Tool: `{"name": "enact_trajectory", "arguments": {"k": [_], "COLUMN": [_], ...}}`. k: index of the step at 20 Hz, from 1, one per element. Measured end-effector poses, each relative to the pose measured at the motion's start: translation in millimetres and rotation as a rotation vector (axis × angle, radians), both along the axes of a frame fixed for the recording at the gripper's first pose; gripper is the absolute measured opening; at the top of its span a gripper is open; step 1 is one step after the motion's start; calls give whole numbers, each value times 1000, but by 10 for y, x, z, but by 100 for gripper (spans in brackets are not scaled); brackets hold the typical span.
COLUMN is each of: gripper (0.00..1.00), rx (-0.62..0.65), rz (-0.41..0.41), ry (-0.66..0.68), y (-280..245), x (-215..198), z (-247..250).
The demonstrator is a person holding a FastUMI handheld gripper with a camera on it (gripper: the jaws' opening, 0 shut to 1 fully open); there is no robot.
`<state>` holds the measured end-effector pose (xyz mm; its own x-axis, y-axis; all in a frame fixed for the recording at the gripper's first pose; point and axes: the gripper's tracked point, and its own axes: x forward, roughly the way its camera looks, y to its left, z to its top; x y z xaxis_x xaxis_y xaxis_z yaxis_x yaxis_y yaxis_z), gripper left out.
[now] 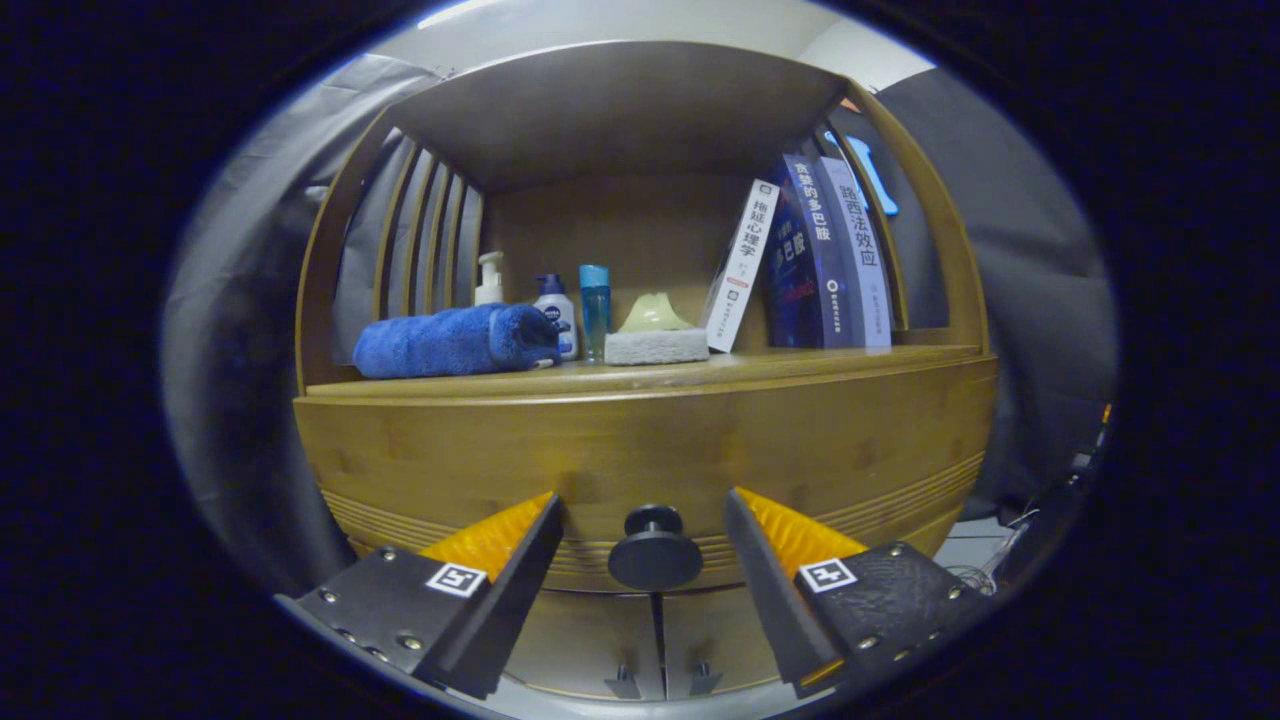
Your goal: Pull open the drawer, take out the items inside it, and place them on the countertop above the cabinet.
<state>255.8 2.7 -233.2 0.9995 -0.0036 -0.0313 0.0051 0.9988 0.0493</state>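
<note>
Gripper view: my jaws (653, 535) stand released, flanking the knob (654, 548) of the closed drawer (640, 450). Above the knob, the tabletop (640, 378) carries a towel (455, 341), bottles and books. Any pull should clamp squarely and draw straight back.

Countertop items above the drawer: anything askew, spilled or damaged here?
Only one oddity: the white book leans against the upright blue books. The rolled blue towel, bottles and sponge sit tidy, nothing spilled. The drawer is closed; the gripper is open, fingers either side of the knob.
</note>
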Motion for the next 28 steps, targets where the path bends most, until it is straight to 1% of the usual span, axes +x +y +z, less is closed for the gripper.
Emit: {"name": "enact_trajectory", "arguments": {"k": [3,4,6,11,14,17,21,23,28], "gripper": [100,100,100,100,100,100,100,100,100], "rx": [-19,-6,18,12,13,-16,-29,-25,-15], "rz": [26,30,28,27,46,42,25,32,3], "ry": [50,49,44,68,53,58,17,5,-38], "y": [58,77,110,173,291,353,397,410,281], "x": [-77,-104,-176,-437,-586,-769,-1047,-1173,-1694], "z": [-91,-84,-61,78,308,541,1058,1280,1783]}}
